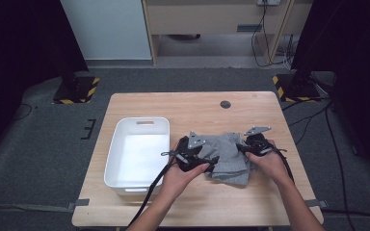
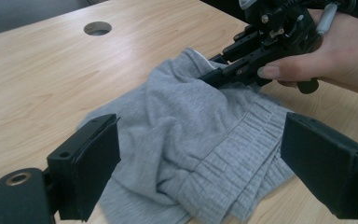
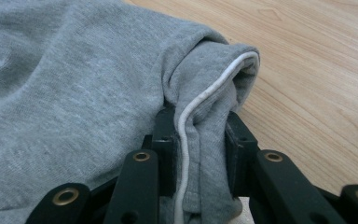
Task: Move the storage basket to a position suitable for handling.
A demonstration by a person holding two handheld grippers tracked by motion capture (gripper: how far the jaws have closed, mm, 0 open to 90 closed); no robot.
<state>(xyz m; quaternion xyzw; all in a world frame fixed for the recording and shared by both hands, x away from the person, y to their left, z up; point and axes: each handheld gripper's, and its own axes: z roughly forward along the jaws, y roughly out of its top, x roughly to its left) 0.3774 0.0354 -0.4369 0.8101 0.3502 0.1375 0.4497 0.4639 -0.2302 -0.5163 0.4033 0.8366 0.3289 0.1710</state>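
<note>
From the high view, a grey garment point(image 1: 227, 157) was seen bunched on the tabletop point(image 1: 192, 108), just right of a white bin point(image 1: 137, 153), with the left claw point(image 1: 207, 161) and right claw point(image 1: 243, 148) at its two sides, probably for folding or lifting. In the left gripper view, that claw point(image 2: 200, 163) was spread wide around the ribbed waistband, nothing pinched yet. In the right gripper view, the right claw point(image 3: 198, 154) was clamped on a folded edge with white piping point(image 3: 205, 98), a detail lost from above.
</note>
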